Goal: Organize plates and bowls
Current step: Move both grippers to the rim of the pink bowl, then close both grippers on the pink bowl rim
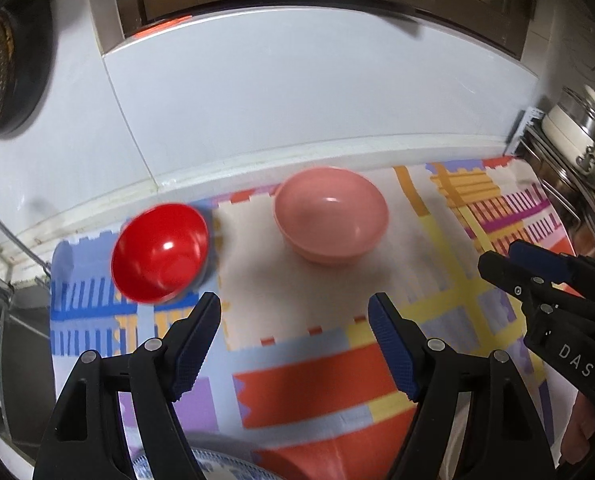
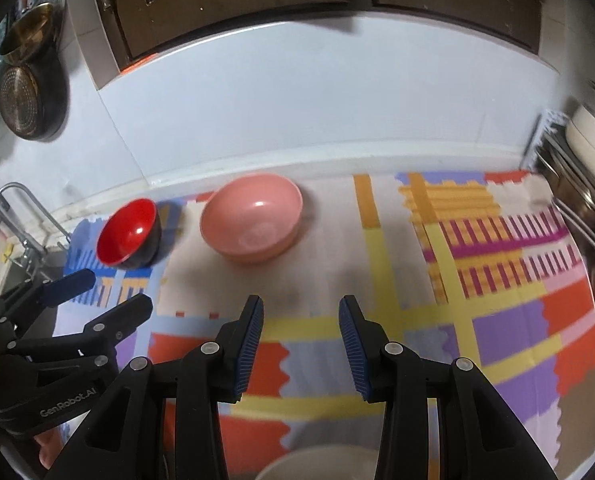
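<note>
A pink bowl [image 1: 331,216] [image 2: 252,216] stands upright at the back of the patterned mat [image 1: 325,384] [image 2: 509,320]. A red bowl with a dark outside [image 1: 160,252] [image 2: 128,233] sits to its left, tilted towards the camera. My left gripper [image 1: 295,306] [image 2: 115,290] is open and empty, hovering in front of both bowls. My right gripper [image 2: 301,308] [image 1: 497,254] is open and empty, to the right of the left one and nearer than the pink bowl. A blue-patterned plate rim [image 1: 213,462] shows under the left gripper. A pale bowl rim [image 2: 317,462] shows under the right gripper.
A white tiled wall [image 1: 297,92] runs behind the mat. A sink with a tap [image 2: 13,208] lies to the left. A dish rack with pots [image 1: 577,132] [image 2: 585,140] stands at the right. Pans hang on the wall at the left [image 2: 29,96].
</note>
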Action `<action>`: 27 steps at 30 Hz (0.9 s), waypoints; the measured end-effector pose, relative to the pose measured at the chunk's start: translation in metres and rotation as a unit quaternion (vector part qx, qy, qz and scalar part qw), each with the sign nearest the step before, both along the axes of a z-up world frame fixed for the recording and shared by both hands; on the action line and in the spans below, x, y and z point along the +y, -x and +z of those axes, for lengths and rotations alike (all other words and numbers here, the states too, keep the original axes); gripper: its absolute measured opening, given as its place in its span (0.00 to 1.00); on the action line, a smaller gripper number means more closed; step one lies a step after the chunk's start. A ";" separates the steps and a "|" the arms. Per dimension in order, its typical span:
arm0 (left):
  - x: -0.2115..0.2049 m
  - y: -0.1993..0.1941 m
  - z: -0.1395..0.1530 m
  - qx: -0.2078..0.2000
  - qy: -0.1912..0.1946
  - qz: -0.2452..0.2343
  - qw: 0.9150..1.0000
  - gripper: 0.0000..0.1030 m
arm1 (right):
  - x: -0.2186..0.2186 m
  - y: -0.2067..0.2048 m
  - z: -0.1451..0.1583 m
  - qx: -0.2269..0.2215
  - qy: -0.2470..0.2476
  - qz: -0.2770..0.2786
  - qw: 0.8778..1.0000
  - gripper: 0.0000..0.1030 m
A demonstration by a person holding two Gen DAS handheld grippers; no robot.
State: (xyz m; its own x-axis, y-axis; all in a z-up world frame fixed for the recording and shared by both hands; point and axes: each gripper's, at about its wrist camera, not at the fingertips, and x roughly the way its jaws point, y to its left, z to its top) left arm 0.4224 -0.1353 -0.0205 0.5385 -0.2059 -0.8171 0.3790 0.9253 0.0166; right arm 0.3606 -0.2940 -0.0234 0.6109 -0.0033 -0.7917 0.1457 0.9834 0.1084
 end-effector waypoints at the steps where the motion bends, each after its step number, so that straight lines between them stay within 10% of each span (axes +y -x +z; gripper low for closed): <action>1: -0.001 -0.005 0.001 -0.001 0.000 -0.001 1.000 0.73 | 0.000 -0.005 0.001 -0.002 0.001 0.002 1.000 0.39; 27: -0.030 -0.137 -0.066 0.045 -0.034 -0.002 0.998 0.73 | -0.015 -0.142 -0.054 0.052 -0.017 0.020 0.998 0.39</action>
State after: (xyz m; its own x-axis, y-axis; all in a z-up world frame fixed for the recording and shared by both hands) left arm 0.5597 -0.1653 -0.0867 0.4620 -0.1500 -0.8741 0.3861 0.9213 0.0459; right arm 0.5024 -0.3089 -0.0777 0.5249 0.0480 -0.8498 0.1182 0.9846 0.1286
